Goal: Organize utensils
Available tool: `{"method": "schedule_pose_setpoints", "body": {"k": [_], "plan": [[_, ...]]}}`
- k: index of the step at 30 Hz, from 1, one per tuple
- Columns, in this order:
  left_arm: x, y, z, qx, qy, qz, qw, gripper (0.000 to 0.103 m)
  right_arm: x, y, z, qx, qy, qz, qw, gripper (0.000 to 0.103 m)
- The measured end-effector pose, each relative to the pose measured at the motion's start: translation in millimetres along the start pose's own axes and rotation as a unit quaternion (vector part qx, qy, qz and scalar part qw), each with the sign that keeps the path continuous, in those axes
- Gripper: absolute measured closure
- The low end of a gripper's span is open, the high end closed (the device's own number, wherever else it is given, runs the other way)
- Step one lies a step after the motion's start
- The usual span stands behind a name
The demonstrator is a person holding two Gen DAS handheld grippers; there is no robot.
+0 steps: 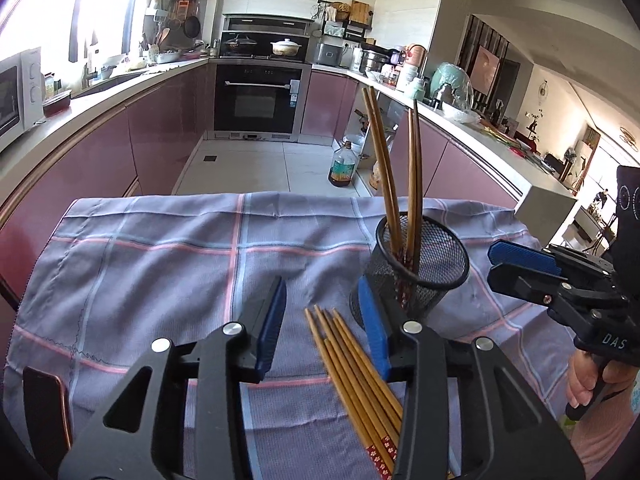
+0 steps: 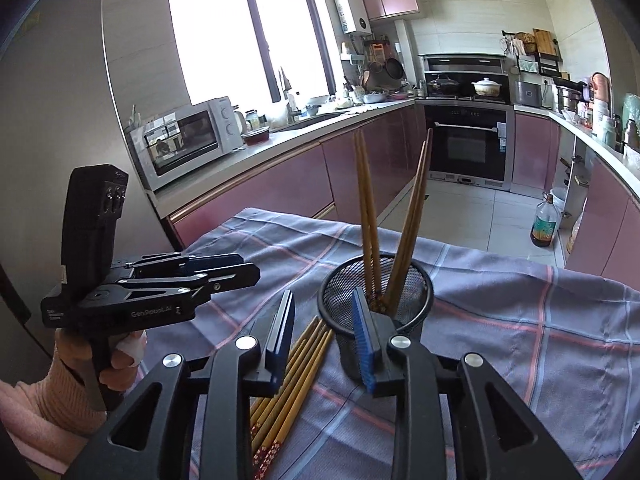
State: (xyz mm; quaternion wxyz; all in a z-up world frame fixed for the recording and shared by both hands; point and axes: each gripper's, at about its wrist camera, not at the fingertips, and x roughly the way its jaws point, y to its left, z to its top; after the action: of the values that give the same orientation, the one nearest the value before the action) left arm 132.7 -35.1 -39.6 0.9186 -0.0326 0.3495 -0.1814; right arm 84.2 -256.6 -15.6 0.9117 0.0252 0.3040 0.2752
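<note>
Left fingers (image 1: 276,320): spread apart, nothing between the pads; the loose chopsticks' (image 1: 352,364) tips lie on the cloth in the gap, untouched.
Right fingers (image 2: 280,328): spread too, holding nothing; the left pad hangs over the chopstick pile, the right pad sits in front of the holder's near wall. I can't tell whether it touches the mesh.
Left gripper (image 1: 324,324): low over the near part of the table, aimed down and far, holder just to its right.
Right gripper (image 2: 324,328): to the right of my other one, pointing at the holder.
Loose chopsticks: a fanned bundle flat on the cloth, patterned ends nearest me, tips pointing far and left, just near-left of the holder.
Holder (image 1: 416,264): black mesh cup, upright, right of centre; four chopsticks (image 1: 396,172) stand in it, leaning in two pairs.
Step, as I judge it: pick up the next pair and drop it in.
How to do it well: close on the sticks around mid-length, squarely across, so they don't scissor; take few, not the whole fan.
Carry: lift clear of the rim before tipping upright.
Risk: knocking the light holder or the standing sticks.
Cloth (image 1: 160,264): wrinkled, may drag with the pads.
</note>
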Motion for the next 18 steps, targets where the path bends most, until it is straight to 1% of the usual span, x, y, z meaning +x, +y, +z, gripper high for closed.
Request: {"method": "schedule_pose_setpoints", "body": {"k": [5, 12, 18], "plan": [[3.3, 12.0, -26.4, -0.016, 0.025, 0.002, 0.9996, 0.063, 12.5, 5.3, -23.7, 0.005, 0.034, 0.011, 0.999, 0.074], [16.0, 17.8, -58.1, -0.022, 0.066, -0.002, 0.9976, 0.063, 46.6, 5.5, -56.3, 0.028, 0.105, 0.014, 0.994, 0.074], [27.2, 7.8, -78.9, -0.013, 0.095, -0.011, 0.9953, 0.063, 61.2, 9.8, -72.8, 0.033, 0.134, 0.007, 0.990, 0.074]]}}
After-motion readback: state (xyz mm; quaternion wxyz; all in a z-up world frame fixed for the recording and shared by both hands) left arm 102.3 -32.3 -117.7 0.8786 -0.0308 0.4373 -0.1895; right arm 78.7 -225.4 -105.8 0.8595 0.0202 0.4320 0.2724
